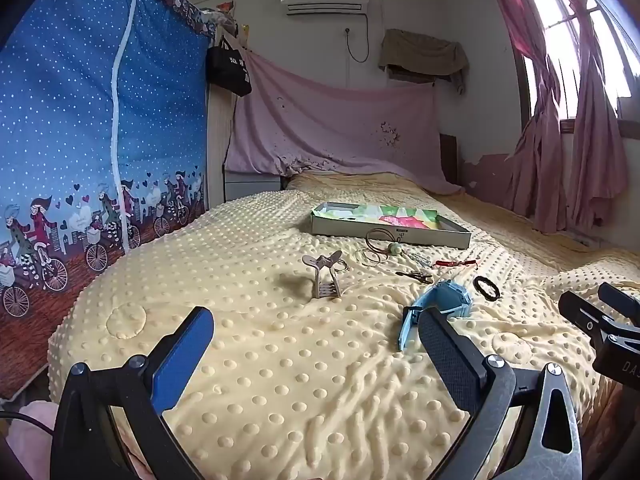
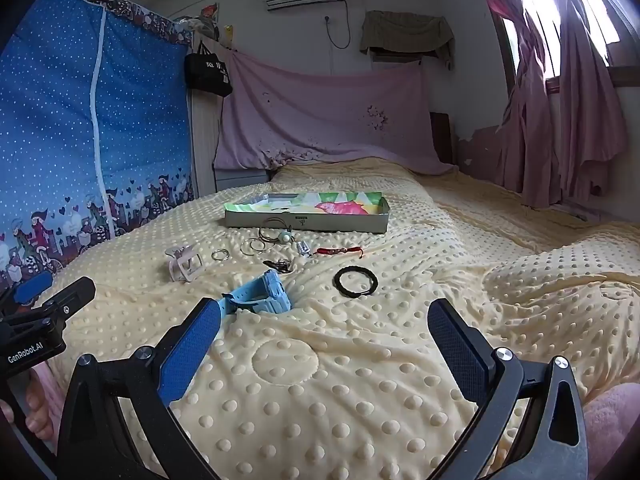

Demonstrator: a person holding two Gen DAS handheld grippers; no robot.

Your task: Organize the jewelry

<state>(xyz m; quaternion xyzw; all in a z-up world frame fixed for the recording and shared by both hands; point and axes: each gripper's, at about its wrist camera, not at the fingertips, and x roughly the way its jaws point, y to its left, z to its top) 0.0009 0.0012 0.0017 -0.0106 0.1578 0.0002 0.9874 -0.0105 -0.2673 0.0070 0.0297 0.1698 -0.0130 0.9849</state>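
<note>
Both the left gripper (image 1: 316, 332) and right gripper (image 2: 324, 326) hang released, jaws wide, over the bed (image 2: 320, 400); the blue watch (image 2: 262, 294) and shallow box (image 2: 306, 220) lie at centre frame.

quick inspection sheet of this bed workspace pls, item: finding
surface: yellow dotted bedspread, rumpled
job's things: shallow cardboard tray; blue plastic watch; black hair tie ring; thin metal bangles; red cord bracelet; beige claw hair clip; all loose outside the tray
clutter: nothing seen
grippers: left tool open; right tool open; both empty
cables: black cord under the wall air conditioner
surroundings: blue fabric wardrobe, pink curtains
</note>
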